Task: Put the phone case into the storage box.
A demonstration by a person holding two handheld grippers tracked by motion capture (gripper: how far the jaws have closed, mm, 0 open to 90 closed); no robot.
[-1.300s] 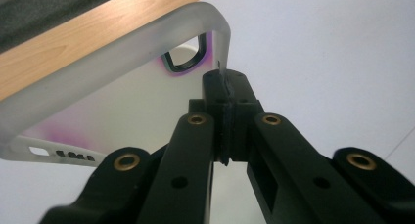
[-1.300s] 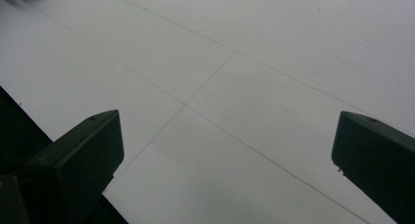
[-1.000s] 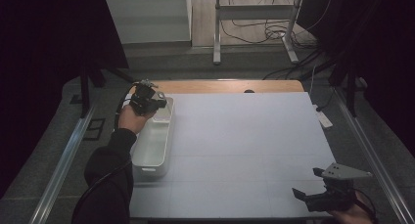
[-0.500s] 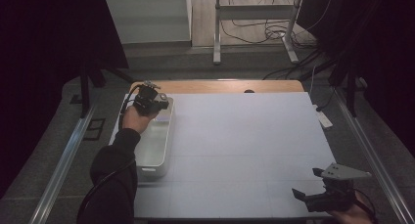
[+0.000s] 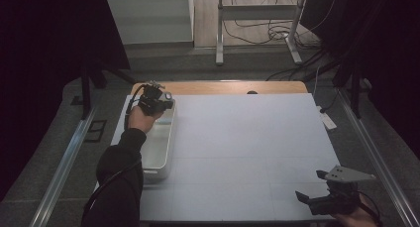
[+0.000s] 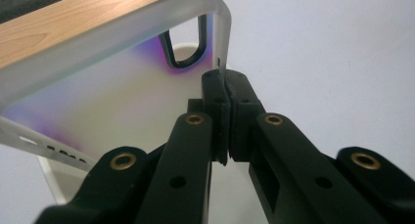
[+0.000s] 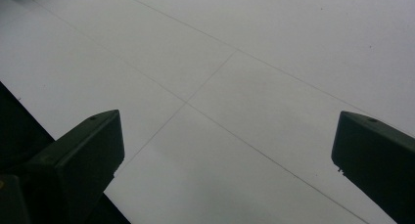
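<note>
A: Bin sat at the tabletop's left edge, shifted a little toward the far side against a second earlier. Left gripper jaws were clamped together on its far rim.

B: Meaning?

A: Likely a drag or reposition under way, the grip still needed. The bin looked white, translucent, oblong, with a handle slot in the end wall.

B: Right side?

A: Right gripper hung at the near right corner, jaws wide apart, holding nothing.

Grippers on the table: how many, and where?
2. The left gripper sits at the far end of the white bin, jaws shut on its rim. The right gripper hovers over the table's near right corner, jaws open.
</note>
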